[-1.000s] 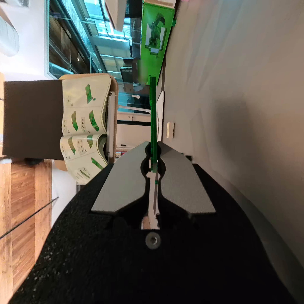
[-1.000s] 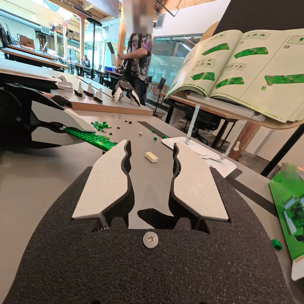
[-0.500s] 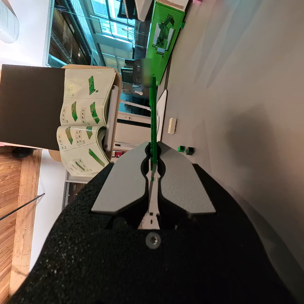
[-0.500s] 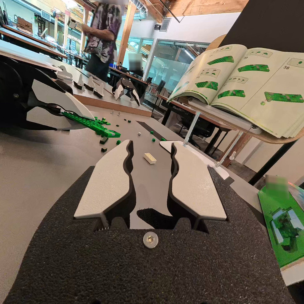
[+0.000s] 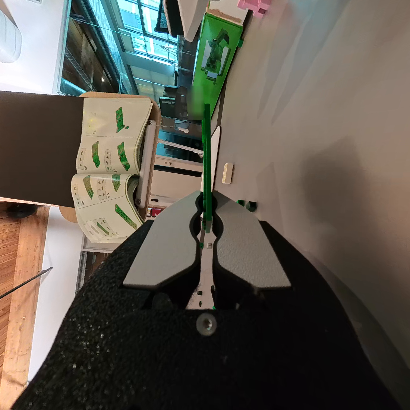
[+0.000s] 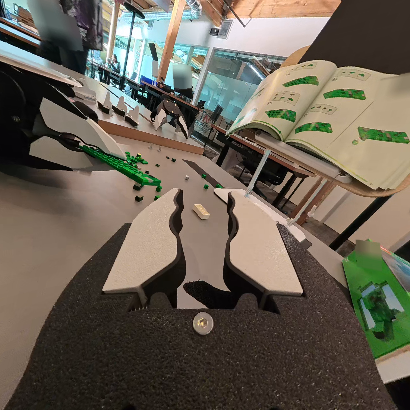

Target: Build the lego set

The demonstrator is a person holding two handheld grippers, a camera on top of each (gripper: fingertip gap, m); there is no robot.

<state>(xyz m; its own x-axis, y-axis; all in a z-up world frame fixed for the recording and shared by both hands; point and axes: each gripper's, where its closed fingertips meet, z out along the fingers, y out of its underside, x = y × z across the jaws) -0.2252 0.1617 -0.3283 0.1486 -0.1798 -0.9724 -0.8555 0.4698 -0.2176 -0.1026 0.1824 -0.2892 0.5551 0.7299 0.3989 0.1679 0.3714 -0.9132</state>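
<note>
Green plate (image 6: 124, 164) now lower, nearer the loose bricks (image 6: 138, 197), in the left gripper's (image 5: 207, 199) clamped fingers; right gripper (image 6: 205, 195) fingers wide.

Bright daylight (edges fisheye-warped), soft shadows

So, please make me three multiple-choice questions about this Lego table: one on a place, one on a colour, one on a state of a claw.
1. Where does the cream brick lie?
A. On the grey table, ahead of the right claw
B. On the open booklet
C. Inside the green box

2. What colour is the long plate in the left claw?
A. Pink
B. Green
C. Cream

3. How is the right claw?
A. Shut on a brick
B. Shut and empty
C. Open and empty

Answers: 1 A, the brick rests on the table beyond the fingertips. 2 B, the plate is green in both views. 3 C, bare table shows between its fingers.
</note>
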